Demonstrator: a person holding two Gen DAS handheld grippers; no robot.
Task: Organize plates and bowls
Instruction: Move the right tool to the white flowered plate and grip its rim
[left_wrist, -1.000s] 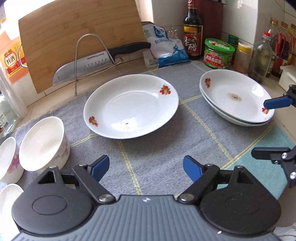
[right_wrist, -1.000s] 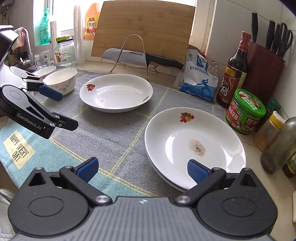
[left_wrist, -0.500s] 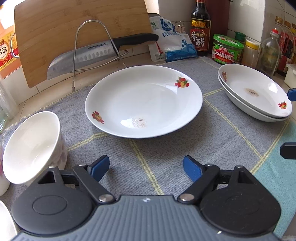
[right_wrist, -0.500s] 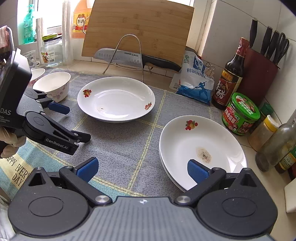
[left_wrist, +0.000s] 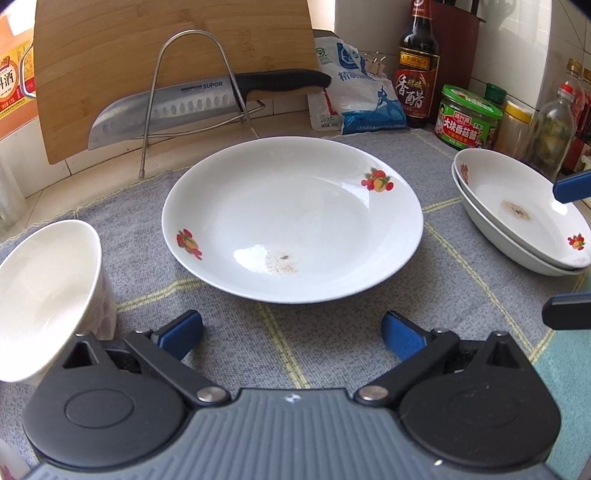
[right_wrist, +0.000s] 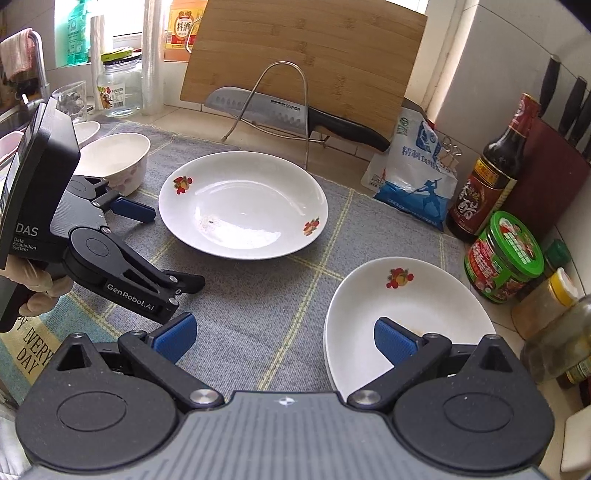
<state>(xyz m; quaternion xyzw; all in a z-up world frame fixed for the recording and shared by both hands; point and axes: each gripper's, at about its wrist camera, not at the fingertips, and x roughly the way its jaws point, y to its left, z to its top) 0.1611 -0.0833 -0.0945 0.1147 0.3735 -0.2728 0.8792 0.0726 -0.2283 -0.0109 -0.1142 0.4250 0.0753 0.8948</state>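
A single white plate with fruit prints (left_wrist: 291, 218) (right_wrist: 243, 203) lies mid-mat. Two stacked plates (left_wrist: 517, 218) (right_wrist: 406, 314) sit at the right. A white bowl (left_wrist: 40, 291) (right_wrist: 114, 158) stands at the left, with more bowls (right_wrist: 86, 129) behind it. My left gripper (left_wrist: 291, 334) is open and empty, just short of the single plate's near rim; it also shows in the right wrist view (right_wrist: 168, 251). My right gripper (right_wrist: 282, 338) is open and empty, its right finger over the stack's near rim.
A grey mat (left_wrist: 295, 350) covers the counter. A knife on a wire rack (left_wrist: 192, 103) and a cutting board (left_wrist: 166, 55) stand behind. A salt bag (right_wrist: 413, 177), vinegar bottle (right_wrist: 487, 177), green jar (right_wrist: 506, 254) and other bottles crowd the right.
My left gripper has moved forward toward the single plate, which now looms larger. My right gripper has drawn slightly closer to the stacked plates. Both stayed open.
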